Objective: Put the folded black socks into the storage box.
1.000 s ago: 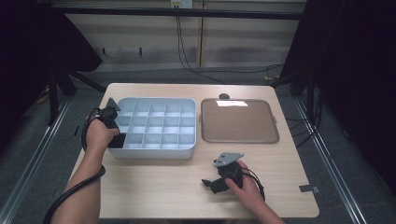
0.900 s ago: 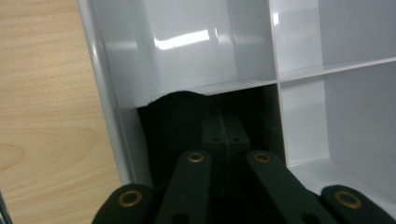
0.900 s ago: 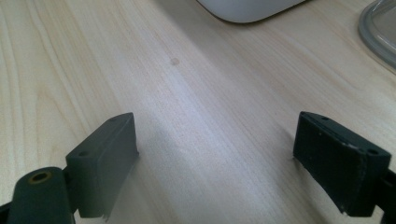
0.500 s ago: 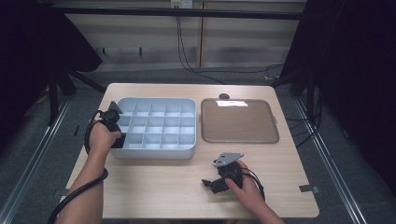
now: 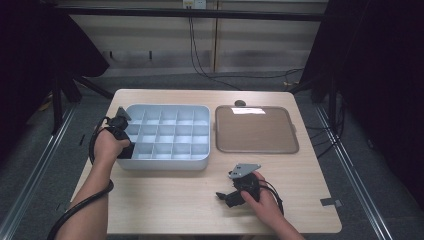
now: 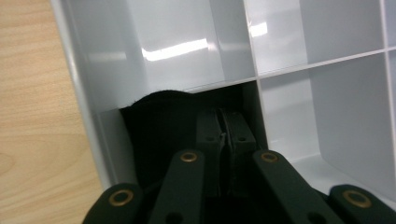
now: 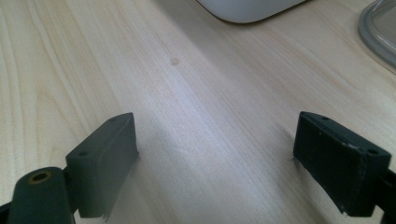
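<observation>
- Where the high view looks down, one table [image 5: 165, 210] fills the middle of the frame, its wood top bare along the bottom edge.
- One grey tray [image 5: 165, 135] sits left of centre on it, split into compartments: four rows of four, sixteen as best I can count.
- One brown lid [image 5: 256, 130] lies flat just right of the tray, apart from it by a narrow gap.
- Two grippers are in use, one per hand.
- Left gripper [image 5: 125, 149] reaches into the tray's lower-left corner compartment; in the left gripper view its jaws are pressed together with a black cloth [image 6: 159, 126] around them at the centre of the frame. Whether they pinch the cloth I cannot tell.
- Right gripper [image 5: 227, 197] rests low on the table at lower centre, well apart from the tray; in the right gripper view its jaws stand wide apart over bare wood, holding nothing.
- One small dark object [image 5: 240, 103] sits above the lid, too small to identify.
</observation>
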Tool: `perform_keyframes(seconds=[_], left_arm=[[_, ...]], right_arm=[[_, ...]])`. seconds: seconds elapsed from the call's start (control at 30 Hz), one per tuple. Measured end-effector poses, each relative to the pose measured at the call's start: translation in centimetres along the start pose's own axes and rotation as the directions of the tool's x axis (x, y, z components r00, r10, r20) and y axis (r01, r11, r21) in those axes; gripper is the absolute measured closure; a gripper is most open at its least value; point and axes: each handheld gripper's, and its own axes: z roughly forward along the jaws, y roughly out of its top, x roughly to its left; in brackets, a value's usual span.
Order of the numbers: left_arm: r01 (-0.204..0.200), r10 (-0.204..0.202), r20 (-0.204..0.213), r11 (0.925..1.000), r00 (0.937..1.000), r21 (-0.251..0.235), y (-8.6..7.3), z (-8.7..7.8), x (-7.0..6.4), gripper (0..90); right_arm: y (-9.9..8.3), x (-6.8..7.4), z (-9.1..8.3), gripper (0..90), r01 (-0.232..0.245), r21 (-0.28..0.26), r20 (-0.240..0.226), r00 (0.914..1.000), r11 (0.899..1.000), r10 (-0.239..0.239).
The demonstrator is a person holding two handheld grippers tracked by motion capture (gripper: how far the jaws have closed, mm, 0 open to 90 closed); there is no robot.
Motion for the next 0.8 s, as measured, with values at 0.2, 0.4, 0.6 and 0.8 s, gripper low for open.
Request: perform_keyframes(seconds=[0.2, 0.4, 0.6, 0.8], left_arm=[[-0.003, 0.003, -0.002, 0.9998, 1.0000, -0.020, 0.0, -1.2, 0.0, 84.5], [-0.012, 0.012, -0.010, 0.9993, 0.9999, -0.035, 0.3, -2.7, -0.2, 84.0], [-0.018, 0.017, -0.016, 0.9986, 0.9997, -0.051, 0.3, -3.7, -0.5, 80.2], [-0.023, 0.022, -0.014, 0.9976, 0.9997, -0.065, 0.2, -4.4, -0.7, 72.2]], right_arm=[[0.0, 0.0, 0.0, 12.9, 0.000, 0.000, 0.000, 1.0000, 1.000, 0.000], [0.0, 0.0, 0.0, 12.9, 0.000, 0.000, 0.000, 1.0000, 1.000, 0.000], [0.0, 0.0, 0.0, 12.9, -0.001, 0.001, -0.001, 1.0000, 1.000, 0.001], [0.0, 0.0, 0.0, 12.9, -0.001, 0.000, 0.000, 1.0000, 1.000, 0.001]])
